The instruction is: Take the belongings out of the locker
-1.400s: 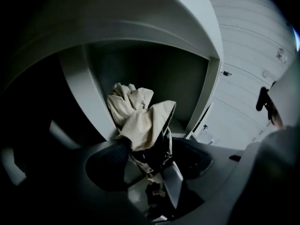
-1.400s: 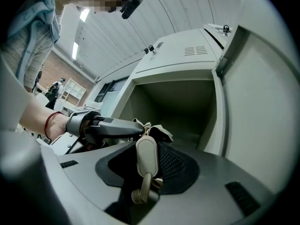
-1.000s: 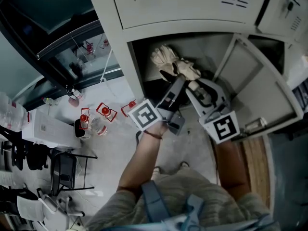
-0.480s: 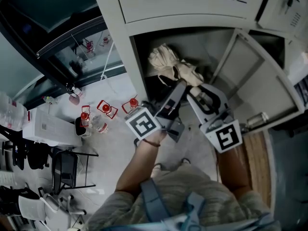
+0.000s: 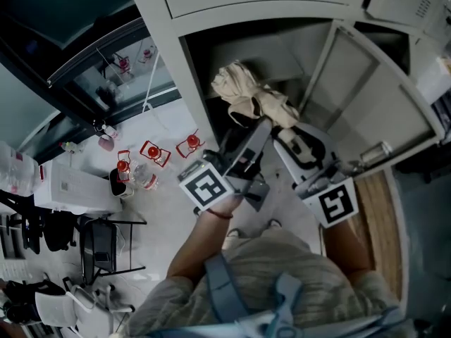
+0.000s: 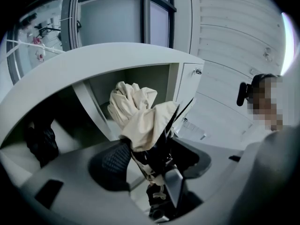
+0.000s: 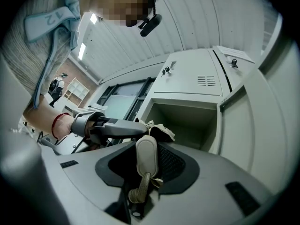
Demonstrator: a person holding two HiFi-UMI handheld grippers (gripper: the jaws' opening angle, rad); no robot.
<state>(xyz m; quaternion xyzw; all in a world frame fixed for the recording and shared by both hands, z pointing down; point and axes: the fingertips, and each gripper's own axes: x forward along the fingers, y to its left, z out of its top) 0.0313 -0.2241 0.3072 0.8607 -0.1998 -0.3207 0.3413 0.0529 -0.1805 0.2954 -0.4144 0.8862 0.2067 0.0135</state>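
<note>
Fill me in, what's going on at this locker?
A person works at an open locker with a gripper in each hand. The left gripper is shut on a cream cloth bundle. The right gripper is shut on a beige strap. The bundle hangs at the locker's mouth.

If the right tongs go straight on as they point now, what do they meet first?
Probably the cream cloth bundle ahead, then the open locker. The right tongs clamp a beige strap.
</note>
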